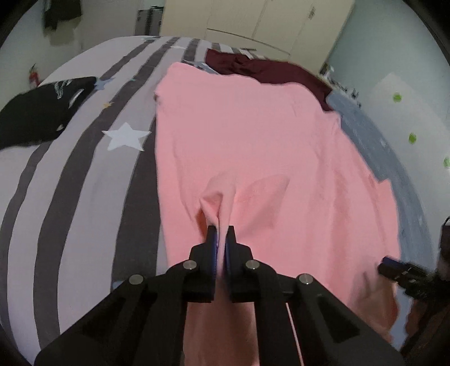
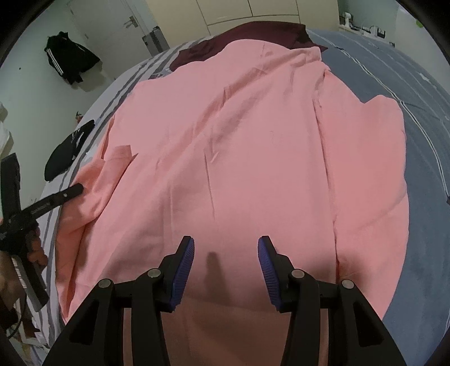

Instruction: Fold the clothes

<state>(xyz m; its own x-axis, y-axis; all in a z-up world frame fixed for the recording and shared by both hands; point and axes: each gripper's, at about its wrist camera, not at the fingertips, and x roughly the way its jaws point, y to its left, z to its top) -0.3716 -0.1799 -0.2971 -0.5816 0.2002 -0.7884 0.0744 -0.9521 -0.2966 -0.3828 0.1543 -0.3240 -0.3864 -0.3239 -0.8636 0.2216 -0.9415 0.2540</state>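
Note:
A large pink garment [image 1: 247,135] lies spread over the bed, and it fills most of the right wrist view too [image 2: 253,146]. My left gripper [image 1: 220,229] is shut on a pinched fold of that pink cloth, which rises in a small ridge just past the fingertips. From the right wrist view the left gripper [image 2: 78,188] shows at the pink garment's left edge, held by a hand. My right gripper [image 2: 226,243] stands open above the near part of the pink cloth, with nothing between its blue pads [image 2: 185,264]. In the left wrist view the right gripper [image 1: 393,267] shows at the far right edge.
A dark maroon garment [image 1: 253,67] lies beyond the pink one. A black garment [image 1: 36,112] rests on the striped, star-printed bed cover [image 1: 84,183] to the left. A blue-grey cover [image 2: 422,98] lies to the right. A wardrobe [image 1: 253,22], a door and a hanging black jacket [image 2: 67,59] stand behind.

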